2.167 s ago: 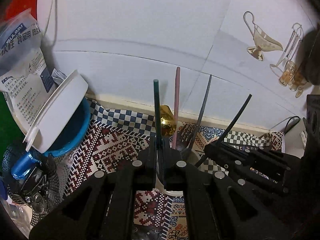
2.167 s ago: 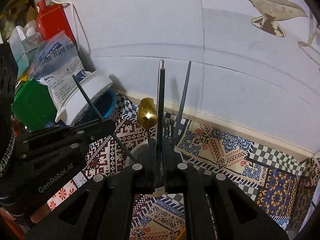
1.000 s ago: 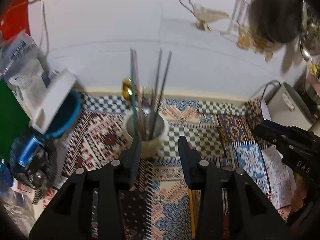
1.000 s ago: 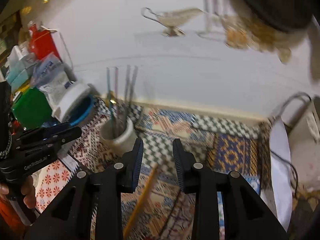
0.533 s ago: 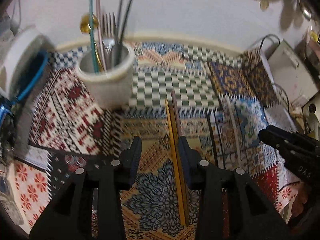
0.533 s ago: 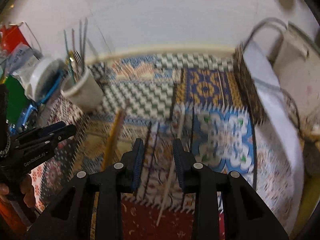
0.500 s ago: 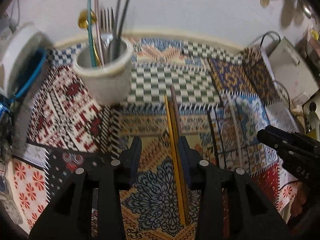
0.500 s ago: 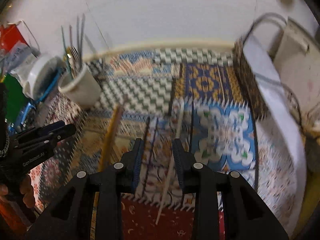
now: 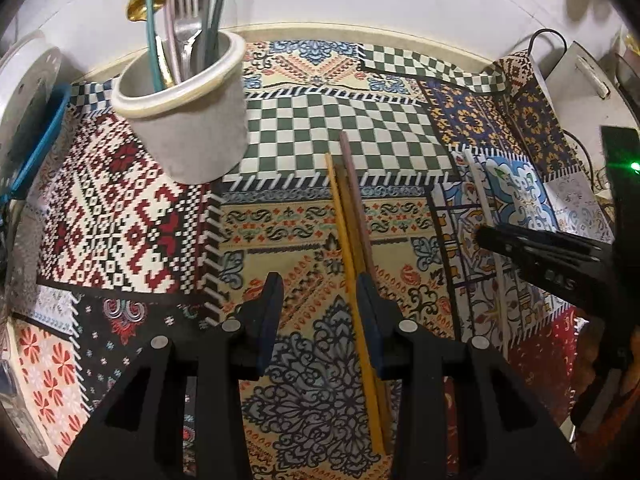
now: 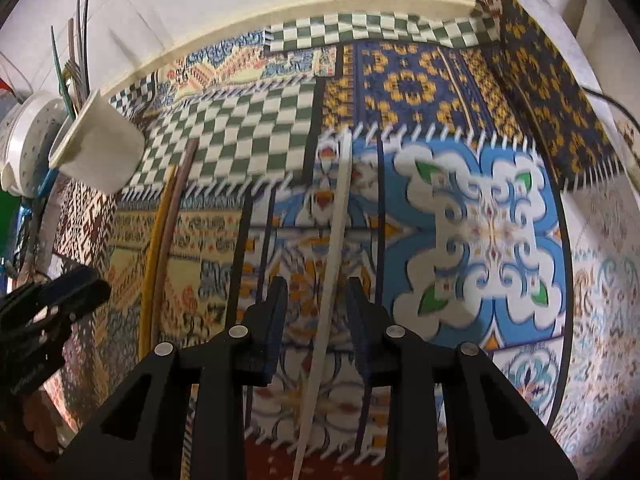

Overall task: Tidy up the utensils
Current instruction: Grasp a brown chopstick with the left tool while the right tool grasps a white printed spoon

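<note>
Left hand-held gripper [image 9: 318, 304] stood part-open and empty, low centre of its frame, with the yellow chopstick [image 9: 347, 256] and brown chopstick [image 9: 354, 200] running under its right finger on the patterned bench cloth [image 9: 120, 216]. Right hand-held gripper [image 10: 316, 304] was likewise part-open and empty, straddling the white chopstick [image 10: 338, 216]. The cup [image 9: 188, 116] of utensils sat upper left; risk judged: the off-centre left jaws could nip one stick and skid the other away.
</note>
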